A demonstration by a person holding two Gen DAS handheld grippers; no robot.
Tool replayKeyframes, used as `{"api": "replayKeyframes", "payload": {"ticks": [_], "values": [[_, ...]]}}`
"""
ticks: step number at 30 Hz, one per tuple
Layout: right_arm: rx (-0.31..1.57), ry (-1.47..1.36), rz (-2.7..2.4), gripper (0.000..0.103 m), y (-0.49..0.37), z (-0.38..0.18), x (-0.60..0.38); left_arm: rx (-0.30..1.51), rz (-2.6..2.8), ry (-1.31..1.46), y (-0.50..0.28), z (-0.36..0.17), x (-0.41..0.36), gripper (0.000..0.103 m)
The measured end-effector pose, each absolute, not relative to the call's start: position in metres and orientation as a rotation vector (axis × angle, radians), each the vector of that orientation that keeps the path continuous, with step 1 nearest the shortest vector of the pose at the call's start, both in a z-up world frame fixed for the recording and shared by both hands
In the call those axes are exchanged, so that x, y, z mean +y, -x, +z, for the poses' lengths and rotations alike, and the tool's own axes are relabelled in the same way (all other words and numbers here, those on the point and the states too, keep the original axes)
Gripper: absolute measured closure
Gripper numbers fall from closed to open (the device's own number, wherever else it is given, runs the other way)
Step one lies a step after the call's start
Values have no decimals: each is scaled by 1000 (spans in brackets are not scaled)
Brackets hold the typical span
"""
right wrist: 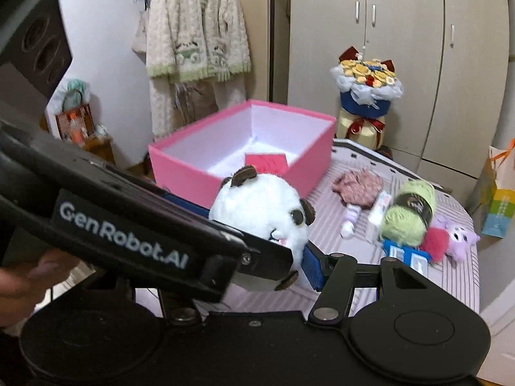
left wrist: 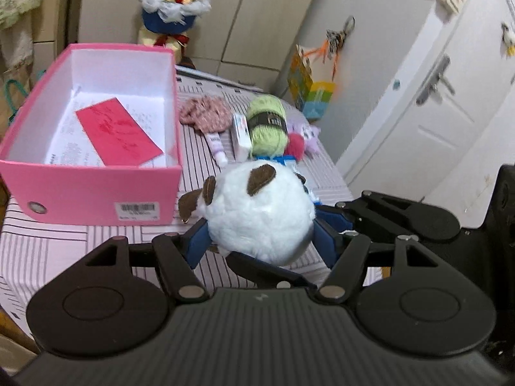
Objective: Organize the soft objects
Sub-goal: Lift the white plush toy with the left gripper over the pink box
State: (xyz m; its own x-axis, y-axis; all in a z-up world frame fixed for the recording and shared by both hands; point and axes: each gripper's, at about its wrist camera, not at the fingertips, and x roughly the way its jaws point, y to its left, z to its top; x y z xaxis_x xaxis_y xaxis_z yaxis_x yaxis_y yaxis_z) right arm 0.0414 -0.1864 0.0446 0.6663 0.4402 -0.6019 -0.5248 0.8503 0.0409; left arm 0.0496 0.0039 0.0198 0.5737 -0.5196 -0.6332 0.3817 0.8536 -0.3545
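Observation:
A white plush panda (left wrist: 260,215) with brown ears hangs above the striped table (left wrist: 64,247), just right of the open pink box (left wrist: 96,193). My left gripper (left wrist: 262,225) is shut on it, a blue pad pressing each side. My right gripper (right wrist: 260,241) comes in from the right and grips the same panda (right wrist: 257,206). Its right pad (right wrist: 313,267) lies against the plush, while its left finger is hidden behind the left gripper's arm. Further along the table lie a green yarn ball (left wrist: 267,125), a pink scrunchie (left wrist: 204,114), a red pompom (left wrist: 294,146) and a purple plush (left wrist: 310,136).
The pink box (right wrist: 180,167) holds papers and a red envelope. A tube (left wrist: 215,146) and a small carton (left wrist: 241,135) lie among the soft things. A bouquet (right wrist: 367,96) stands behind the table, a gift bag (right wrist: 495,202) by its right end, and wardrobe doors beyond.

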Motion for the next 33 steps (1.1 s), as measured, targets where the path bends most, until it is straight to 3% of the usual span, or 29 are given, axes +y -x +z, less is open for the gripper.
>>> {"api": "replayKeyframes", "payload": {"ticks": [17,24,33], "values": [[535,-29,643,37,-111,91,-133,679,-448,178,-97,84,67,37],[583,-70,711,37,-163,70,-108,710,-393,248,-149,64,98,37],[725,-72,765,37,-236,17,-80,889,-352,342,-231,7,126,37]]}}
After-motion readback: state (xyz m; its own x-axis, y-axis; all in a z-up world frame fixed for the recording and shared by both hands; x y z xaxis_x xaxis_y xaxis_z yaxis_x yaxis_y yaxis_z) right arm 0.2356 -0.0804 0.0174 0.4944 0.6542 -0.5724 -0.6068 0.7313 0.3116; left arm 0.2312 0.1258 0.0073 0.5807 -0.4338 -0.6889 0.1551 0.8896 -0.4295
